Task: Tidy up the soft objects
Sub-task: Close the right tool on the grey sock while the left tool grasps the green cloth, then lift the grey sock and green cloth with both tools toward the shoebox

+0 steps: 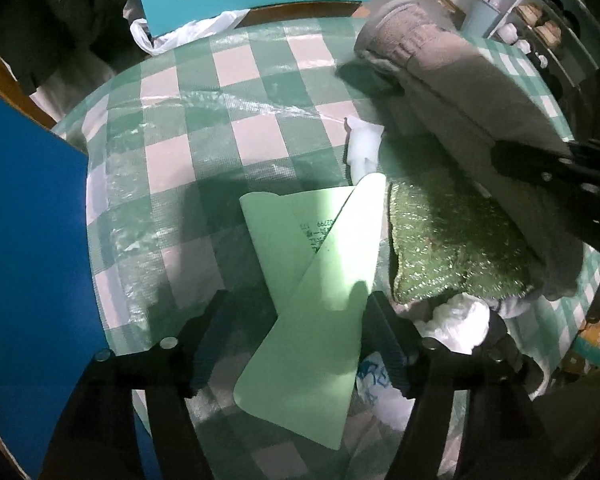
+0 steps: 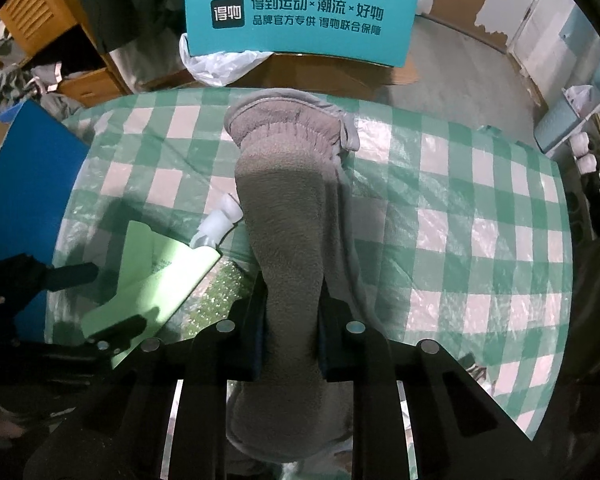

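Left wrist view. The left claw [image 1: 292,344] is pointing down at the worktop [image 1: 260,80], which is wearing a green-and-white checked cloth under clear plastic film. Its jaws are standing apart, pressing on nothing; the pale green flexible sheet folded over itself [image 1: 320,280] is lying between them, free on the cloth. Small dark print is showing on the sheet's lower layer, too small and reversed to read. Just to the right, a green glittery scouring sponge [image 1: 452,248] is resting partly beneath the long grey fleece sock with a gathered cuff [image 1: 452,76], probably because the soft items are heaped in one corner awaiting sorting. Crumpled white plastic bags [image 1: 456,320] are lying beside the sponge. A flat blue board [image 1: 28,240] is filling the left edge. The right claw [image 1: 548,172] is entering from the right, on the sock.

Right wrist view. The right claw [image 2: 292,332] is clamping the grey fleece sock [image 2: 292,220] near its foot end, the jaws squeezed onto the fabric; the cuff is lying on the cloth at the far edge, so the sock is being held stretched lengthwise, apparently ready for lifting away. Behind the worktop a teal cardboard box [image 2: 300,20] is carrying the logo "得物" and white lines reading "得到运动×潮流×好物" and "品牌官方专供 得物联合保障".
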